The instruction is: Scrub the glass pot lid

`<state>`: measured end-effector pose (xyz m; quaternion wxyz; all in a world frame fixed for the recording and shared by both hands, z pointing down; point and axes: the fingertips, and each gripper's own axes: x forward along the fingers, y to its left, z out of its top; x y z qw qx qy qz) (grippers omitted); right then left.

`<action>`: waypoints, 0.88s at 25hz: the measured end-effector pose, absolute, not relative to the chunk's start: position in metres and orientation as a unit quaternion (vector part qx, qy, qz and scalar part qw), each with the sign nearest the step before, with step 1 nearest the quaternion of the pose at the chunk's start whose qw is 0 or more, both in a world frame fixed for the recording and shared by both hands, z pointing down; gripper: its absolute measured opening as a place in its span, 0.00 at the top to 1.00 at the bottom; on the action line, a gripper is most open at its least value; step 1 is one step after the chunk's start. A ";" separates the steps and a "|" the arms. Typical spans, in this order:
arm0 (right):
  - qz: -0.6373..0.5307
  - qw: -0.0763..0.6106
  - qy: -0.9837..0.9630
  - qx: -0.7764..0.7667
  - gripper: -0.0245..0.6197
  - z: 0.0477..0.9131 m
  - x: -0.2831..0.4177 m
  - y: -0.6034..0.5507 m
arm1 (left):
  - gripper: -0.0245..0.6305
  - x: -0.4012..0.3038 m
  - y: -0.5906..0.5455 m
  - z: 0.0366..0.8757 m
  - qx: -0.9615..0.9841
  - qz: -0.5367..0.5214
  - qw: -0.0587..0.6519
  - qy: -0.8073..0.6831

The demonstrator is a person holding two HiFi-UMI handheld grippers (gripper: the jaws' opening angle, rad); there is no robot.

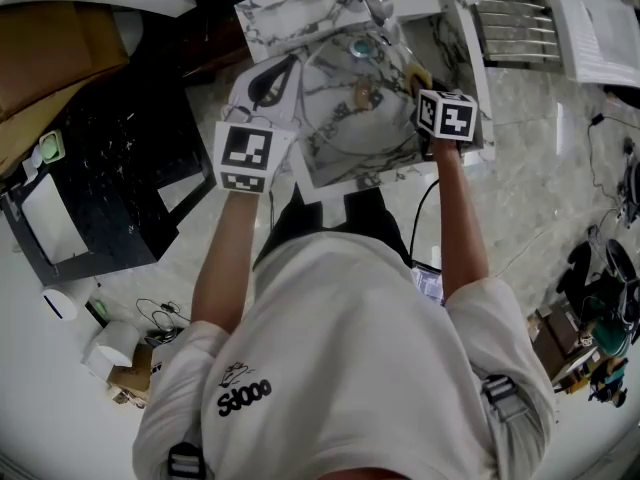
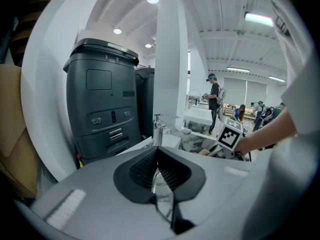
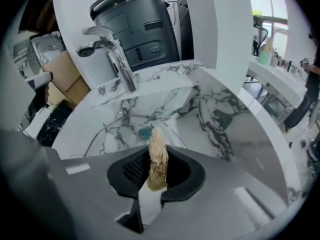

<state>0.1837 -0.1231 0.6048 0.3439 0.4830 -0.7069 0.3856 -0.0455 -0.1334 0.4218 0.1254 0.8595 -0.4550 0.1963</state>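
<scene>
The person's white shirt (image 1: 350, 358) fills the lower part of the head view, and both bare forearms reach forward over a marble sink (image 1: 268, 15). The left tool (image 2: 158, 160) is pressed together on the thin rim of the glass pot lid (image 2: 163, 196), whose clear edge runs up between its ribbed black pads. From the head view the lid (image 1: 345, 123) lies tilted over the basin, its curved edge showing against the veined marble and a small brownish knob near its middle. The right tool (image 3: 156, 165) pinches a tan fibrous scrubber (image 3: 157, 156), which stands upright between its pads and sticks out past the tips. That scrubber sits at the lid's right side, over the basin; whether it touches the glass cannot be told. Below it a teal drain (image 3: 144, 132) marks the bottom of the basin. A chrome tap (image 3: 116, 59) rises from the far rim of the surface. Behind the sink stand a dark grey bin (image 2: 102, 99) and a white pillar (image 2: 170, 59)
</scene>
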 end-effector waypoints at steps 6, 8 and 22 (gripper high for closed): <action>0.431 0.281 -0.763 0.391 0.88 0.596 0.087 -0.110 | 0.95 -0.058 -0.130 0.417 0.857 0.196 0.123 -0.460; 0.445 0.272 -0.777 0.352 0.88 0.596 0.053 -0.103 | 0.95 -0.063 -0.129 0.418 0.856 0.198 0.123 -0.461; 0.518 0.242 -0.778 0.259 0.88 0.613 -0.044 -0.088 | 0.95 -0.086 -0.130 0.430 0.848 0.207 0.133 -0.469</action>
